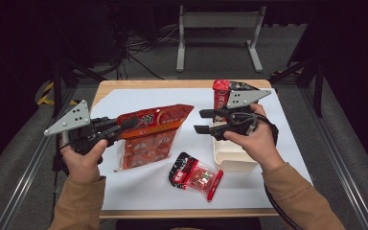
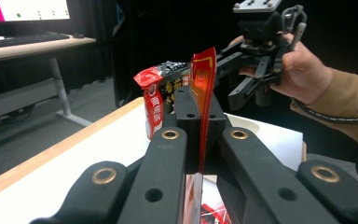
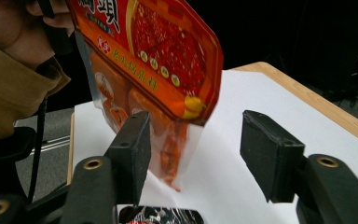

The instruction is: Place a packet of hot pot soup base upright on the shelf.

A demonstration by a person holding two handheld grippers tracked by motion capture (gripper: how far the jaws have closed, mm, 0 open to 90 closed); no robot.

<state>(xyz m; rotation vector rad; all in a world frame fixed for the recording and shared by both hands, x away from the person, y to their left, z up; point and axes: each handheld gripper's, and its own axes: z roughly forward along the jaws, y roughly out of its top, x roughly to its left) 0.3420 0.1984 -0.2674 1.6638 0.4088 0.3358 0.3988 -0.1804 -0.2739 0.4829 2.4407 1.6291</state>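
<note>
My left gripper (image 1: pixel 124 125) clamps the orange pouch's (image 1: pixel 155 125) top edge — lifted, hanging; my right gripper (image 1: pixel 200 121) stands open — jaws empty.

Our 2 forearms, in tan sleeves, enter from the bottom of the high view.

Left hand (image 1: pixel 82 160): wrapped around the handle of the left gripper (image 1: pixel 129 123), which is held level and points right; jaws clamped tight together.

Right hand (image 1: pixel 254 136): grasps the right gripper (image 1: pixel 202 121), which points left toward the other; jaws parted, gripping nothing.
</note>
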